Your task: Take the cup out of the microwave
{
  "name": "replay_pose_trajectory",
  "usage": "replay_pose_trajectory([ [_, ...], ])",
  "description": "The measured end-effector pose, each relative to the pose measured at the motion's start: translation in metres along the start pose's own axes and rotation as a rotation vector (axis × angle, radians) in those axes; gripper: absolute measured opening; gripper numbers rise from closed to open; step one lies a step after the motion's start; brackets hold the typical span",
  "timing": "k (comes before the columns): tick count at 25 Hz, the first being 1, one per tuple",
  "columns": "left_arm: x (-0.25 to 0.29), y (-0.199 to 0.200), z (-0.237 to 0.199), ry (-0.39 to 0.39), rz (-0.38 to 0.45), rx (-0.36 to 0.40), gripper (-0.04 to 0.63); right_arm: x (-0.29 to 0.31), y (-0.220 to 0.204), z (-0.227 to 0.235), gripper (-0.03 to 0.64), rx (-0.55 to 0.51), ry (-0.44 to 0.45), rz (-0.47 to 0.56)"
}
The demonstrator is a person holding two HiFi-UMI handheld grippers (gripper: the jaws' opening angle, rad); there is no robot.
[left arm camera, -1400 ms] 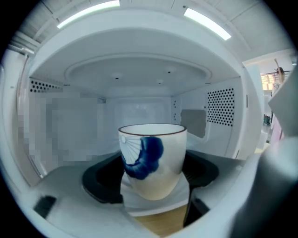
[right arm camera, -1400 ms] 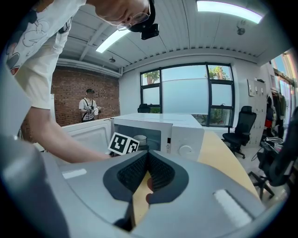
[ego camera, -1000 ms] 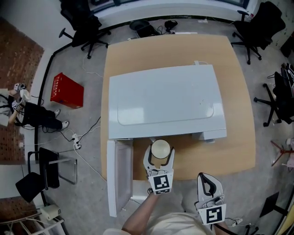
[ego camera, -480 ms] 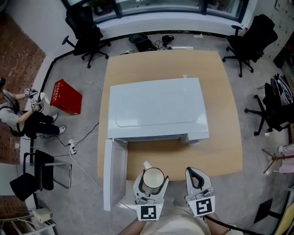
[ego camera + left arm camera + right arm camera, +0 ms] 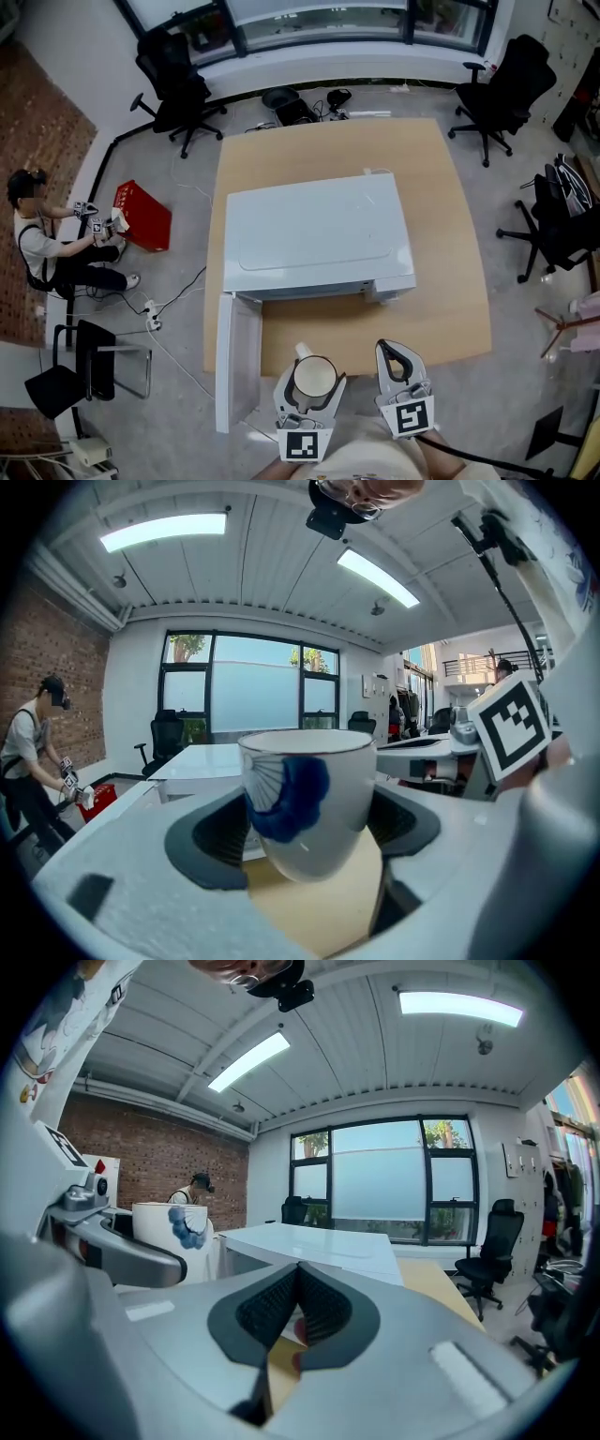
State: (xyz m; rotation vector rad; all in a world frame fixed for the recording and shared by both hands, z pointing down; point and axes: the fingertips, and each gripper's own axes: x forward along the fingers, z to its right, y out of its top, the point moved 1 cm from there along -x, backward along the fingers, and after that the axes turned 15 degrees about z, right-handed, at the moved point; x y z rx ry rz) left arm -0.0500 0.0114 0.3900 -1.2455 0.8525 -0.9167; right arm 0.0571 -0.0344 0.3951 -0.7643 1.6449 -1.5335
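A white cup [image 5: 313, 376] with a blue pattern [image 5: 305, 794] is upright between the jaws of my left gripper [image 5: 310, 377], which is shut on it. It hangs near the table's front edge, well in front of the white microwave [image 5: 314, 234]. The microwave door [image 5: 234, 370] stands swung open at the front left. My right gripper [image 5: 397, 364] is just right of the cup, jaws closed together with nothing in them. The cup [image 5: 172, 1237] shows at the left of the right gripper view, and the closed jaws of the right gripper [image 5: 298, 1302] sit in the middle.
The wooden table [image 5: 450, 272] carries the microwave. Office chairs [image 5: 178, 89] stand at the back left, and others [image 5: 502, 80] at the back right and right side. A person [image 5: 42, 248] sits on the floor at left beside a red crate [image 5: 145, 214]. Cables lie on the floor.
My left gripper has drawn the cup back out of the microwave's front toward the table's front edge. The right gripper has come up beside it. The view has shifted backward.
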Motion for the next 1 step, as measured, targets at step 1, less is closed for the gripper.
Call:
replay_pose_trajectory([
  [1, 0.0005, 0.0032, 0.0021, -0.033, 0.000, 0.045, 0.380, 0.0003, 0.0027, 0.0013, 0.006, -0.005, 0.001, 0.003],
])
